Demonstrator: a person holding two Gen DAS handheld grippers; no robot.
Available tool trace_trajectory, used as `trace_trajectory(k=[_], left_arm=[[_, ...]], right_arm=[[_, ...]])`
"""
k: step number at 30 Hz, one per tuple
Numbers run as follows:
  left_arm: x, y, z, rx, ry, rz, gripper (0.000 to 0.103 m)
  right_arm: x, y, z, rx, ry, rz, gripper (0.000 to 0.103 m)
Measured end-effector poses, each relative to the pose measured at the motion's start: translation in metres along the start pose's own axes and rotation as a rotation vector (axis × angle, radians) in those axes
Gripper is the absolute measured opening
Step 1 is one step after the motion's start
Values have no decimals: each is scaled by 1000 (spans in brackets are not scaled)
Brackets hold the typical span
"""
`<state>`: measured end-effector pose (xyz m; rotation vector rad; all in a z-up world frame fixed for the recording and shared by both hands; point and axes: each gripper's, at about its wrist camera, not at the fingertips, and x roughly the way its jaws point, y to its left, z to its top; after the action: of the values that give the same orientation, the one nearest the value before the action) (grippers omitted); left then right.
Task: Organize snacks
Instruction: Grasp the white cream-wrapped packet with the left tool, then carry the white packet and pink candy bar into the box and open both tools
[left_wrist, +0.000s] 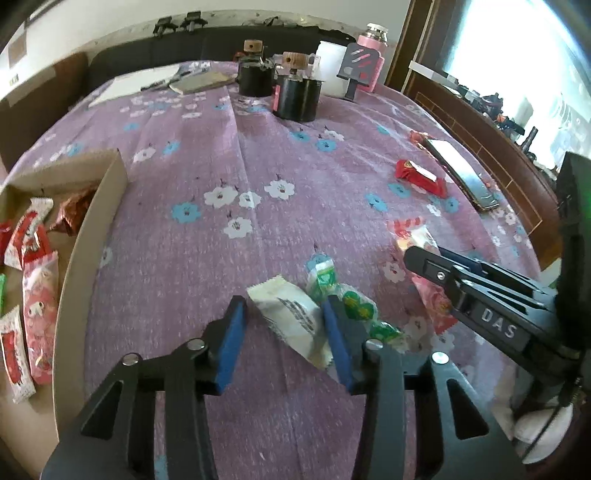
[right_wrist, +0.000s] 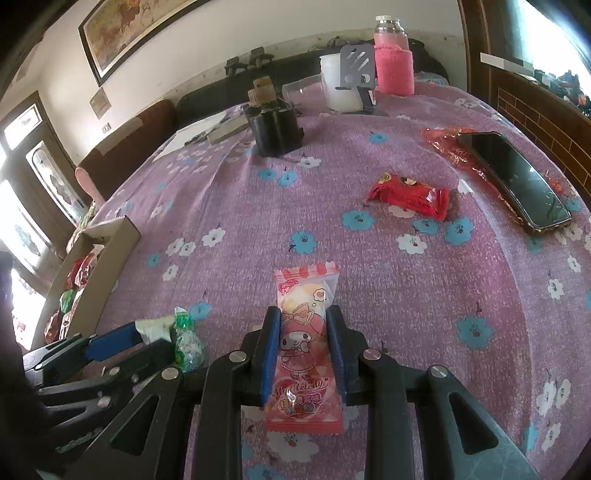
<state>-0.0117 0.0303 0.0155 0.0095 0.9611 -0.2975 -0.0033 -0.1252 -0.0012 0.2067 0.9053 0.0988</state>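
Left gripper (left_wrist: 284, 332) straddles white packet (left_wrist: 291, 321); green candy (left_wrist: 354, 306) touching

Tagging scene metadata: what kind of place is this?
Probably a home living room: a floral purple tablecloth on the table, a framed painting on the wall, and a pink thermos near a sofa.

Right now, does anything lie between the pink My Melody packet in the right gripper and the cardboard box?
Yes. The left gripper, with a white packet between its pads, and a green-wrapped candy sit on the tablecloth between the pink My Melody packet and the cardboard box; lifting over looks feasible.
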Motion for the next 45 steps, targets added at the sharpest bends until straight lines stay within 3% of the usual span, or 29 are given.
trace_trajectory(k=[9,11,22,27,34,40,45], left_arm=[[6,-18,-1,114,-31,76,39],[4,-19,-2,116,-29,65,31],[-40,6,-17,-17,-51,-68,31],[-70,42,-27,-122,-76,-123,31],[-109,113,-50,-259,-151,-44,31],[-124,169,-75,-387,-166,-2,31],[-136,197,-88,-411,-181,58,31]], right_arm=[[-2,4,-3,-20,1,-19,26],[-2,5,-3,-21,-2,-20,26],[-14,-4,2,8,-71,-19,26],[-12,-6,3,11,-72,-29,26],[-14,-6,1,14,-96,-61,26],[-22,-2,0,4,-140,-113,25],[-38,1,0,51,-149,-42,25]])
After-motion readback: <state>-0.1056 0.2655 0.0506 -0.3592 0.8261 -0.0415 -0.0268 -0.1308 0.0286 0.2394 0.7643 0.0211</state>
